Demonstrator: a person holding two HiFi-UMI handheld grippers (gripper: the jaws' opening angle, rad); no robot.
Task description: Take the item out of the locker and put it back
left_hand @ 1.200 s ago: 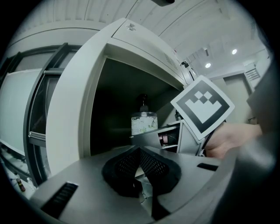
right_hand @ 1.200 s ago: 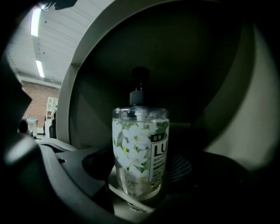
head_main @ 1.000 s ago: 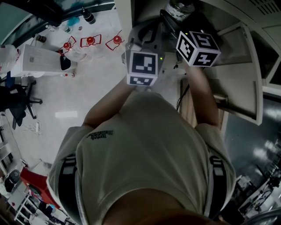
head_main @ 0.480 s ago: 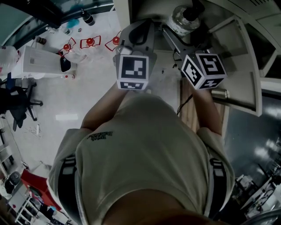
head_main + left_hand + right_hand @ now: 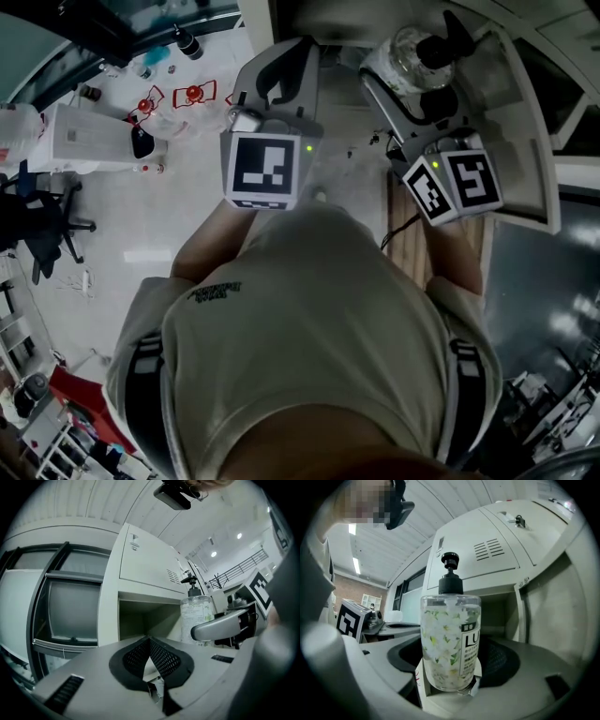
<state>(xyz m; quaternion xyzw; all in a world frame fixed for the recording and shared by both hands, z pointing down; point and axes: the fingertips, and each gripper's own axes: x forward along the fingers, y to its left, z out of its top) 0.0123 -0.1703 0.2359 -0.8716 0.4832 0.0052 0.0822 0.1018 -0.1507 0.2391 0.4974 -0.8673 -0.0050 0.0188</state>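
A clear soap bottle (image 5: 450,639) with white flowers printed on it and a black pump stands upright between the jaws of my right gripper (image 5: 452,665), which is shut on it. In the head view the bottle (image 5: 412,47) is in front of the white locker (image 5: 525,141), held by the right gripper (image 5: 417,67). An open, empty compartment (image 5: 506,613) shows behind the bottle, its door swung to the right. My left gripper (image 5: 150,641) holds nothing, its black pads meeting at the tips. It hangs left of the bottle (image 5: 197,616) and faces the same compartment (image 5: 140,620). The left gripper (image 5: 281,58) points level.
A closed locker door with a vent and a lock (image 5: 145,564) sits above the open compartment. A dark-framed window (image 5: 70,606) is left of the locker. On the floor lie red items (image 5: 192,92), a white box (image 5: 84,131) and an office chair (image 5: 37,225). A wooden board (image 5: 408,244) leans below the locker.
Both marker cubes have slid lower in the head view, the right one rightwards with the bottle, the left one leftwards. The bottle now shows more fully before the locker.
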